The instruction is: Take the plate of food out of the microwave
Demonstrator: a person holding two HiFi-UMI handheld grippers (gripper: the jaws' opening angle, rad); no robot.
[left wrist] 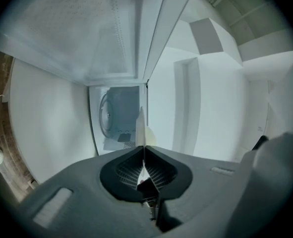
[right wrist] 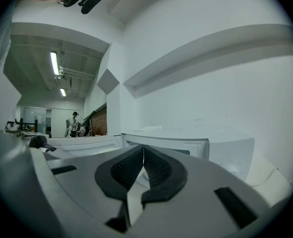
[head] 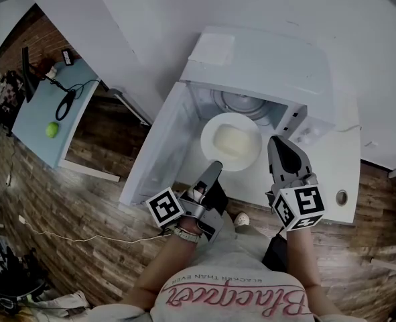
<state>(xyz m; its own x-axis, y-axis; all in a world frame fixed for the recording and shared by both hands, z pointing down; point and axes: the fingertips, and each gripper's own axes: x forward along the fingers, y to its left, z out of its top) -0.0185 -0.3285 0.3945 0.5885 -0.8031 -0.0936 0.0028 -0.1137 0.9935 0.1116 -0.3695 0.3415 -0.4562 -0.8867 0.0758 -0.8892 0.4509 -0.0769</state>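
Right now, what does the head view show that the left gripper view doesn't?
Only the head view: the plate from above with pale food on it, the right gripper at its right edge, and a blue table with a green ball. Only the left gripper view: the left gripper close up, jaws shut on the plate's rim, which shows edge-on. Both: the open microwave, the plate and the left gripper.
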